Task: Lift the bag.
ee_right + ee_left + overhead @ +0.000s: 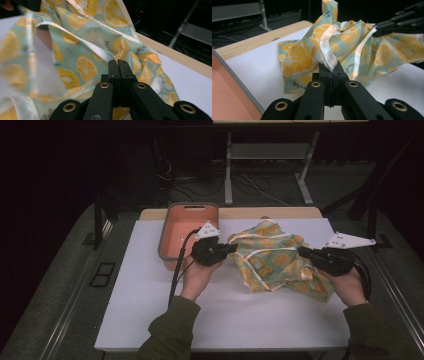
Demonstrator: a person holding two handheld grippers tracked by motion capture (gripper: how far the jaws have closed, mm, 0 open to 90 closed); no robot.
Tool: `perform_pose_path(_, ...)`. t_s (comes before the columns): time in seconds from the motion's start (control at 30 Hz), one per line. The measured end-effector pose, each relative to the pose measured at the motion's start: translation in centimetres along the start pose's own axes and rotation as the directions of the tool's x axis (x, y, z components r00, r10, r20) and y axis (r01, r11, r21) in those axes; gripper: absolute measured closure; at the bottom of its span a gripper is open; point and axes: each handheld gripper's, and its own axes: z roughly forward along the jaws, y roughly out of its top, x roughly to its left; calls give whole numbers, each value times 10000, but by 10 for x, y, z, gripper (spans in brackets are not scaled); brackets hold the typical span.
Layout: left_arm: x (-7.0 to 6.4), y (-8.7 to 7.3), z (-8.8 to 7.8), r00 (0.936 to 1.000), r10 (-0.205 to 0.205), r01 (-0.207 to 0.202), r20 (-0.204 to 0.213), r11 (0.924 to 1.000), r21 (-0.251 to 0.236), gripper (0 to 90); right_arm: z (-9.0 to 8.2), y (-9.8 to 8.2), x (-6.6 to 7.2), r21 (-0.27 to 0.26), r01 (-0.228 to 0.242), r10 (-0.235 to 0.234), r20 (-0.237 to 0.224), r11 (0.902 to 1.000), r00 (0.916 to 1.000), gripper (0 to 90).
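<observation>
The cloth [272,257] is a mint-green fabric printed with orange and lemon slices and edged with a pale band; small script words are printed on it, but they are too small and blurred to read. It lies bunched on the white desk [150,310], just to the right of the salmon-coloured bin [186,227], and part of it is lifted off the surface. The left gripper [231,248] is between the bin and the cloth, and its jaws are pressed together on the pale hem at the near-left edge of the cloth. The left hand [199,275] holds it from below, with the forearm in an olive sleeve [170,330] coming up from the desk's near edge. The right gripper [303,252] is on the far side of the cloth from the bin, pointing left, and its jaws are clamped on a fold of the cloth. The right hand [347,287] grips its body from behind.
</observation>
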Motion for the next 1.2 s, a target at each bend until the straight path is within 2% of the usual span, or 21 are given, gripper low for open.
perform_pose_path(0.2,13,10,30,9970,14,43,-769,9973,737,892,25,-2,-25,296,-721,711,356,9970,9968,897)
perform_pose_path(0.27,17,13,39,9951,-4,96,-984,9957,923,892,33,0,-33,512,-782,753,562,9956,9956,896)
perform_pose_path(0.33,19,20,42,9944,-39,136,-1056,9958,905,893,36,5,-39,503,-981,947,669,9939,9933,897)
perform_pose_path(0.43,24,31,43,9918,-99,214,-1278,9958,885,892,35,17,-44,290,-941,917,736,9951,9931,897)
perform_pose_path(0.53,26,32,52,9902,-73,240,-1392,9926,1187,890,45,20,-50,746,-919,842,998,9930,9914,897)
perform_pose_path(0.63,28,28,65,9876,1,261,-1572,9860,1645,890,57,14,-57,925,-1364,1258,1123,9863,9857,896)
perform_pose_path(0.77,32,21,74,9866,-264,595,-1610,9771,2045,879,73,3,-62,1492,-1797,1636,1145,9723,9799,896)
perform_pose_path(0.83,35,18,76,9840,-216,614,-1766,9729,2229,796,78,0,-62,1740,-1821,1638,1147,9678,9798,895)
perform_pose_path(0.87,35,17,75,9821,-185,602,-1875,9739,2190,737,81,-2,-62,1867,-1829,1643,1111,9652,9801,893)
perform_pose_path(0.9,36,17,74,9828,-252,647,-1831,9750,2128,706,82,-4,-62,1986,-1818,1620,1119,9631,9804,892)
perform_pose_path(0.97,36,17,70,9809,-353,711,-1911,9804,1838,603,86,-9,-62,2238,-1920,1703,1127,9555,9789,889)
perform_pose_path(1.07,35,19,64,9857,-600,856,-1576,9832,1610,497,88,-17,-62,2399,-2039,1828,1075,9491,9773,874)
perform_pose_path(1.2,33,20,53,9907,-397,597,-1301,9863,1537,398,82,-20,-65,2017,-2741,2640,758,9403,9615,654)
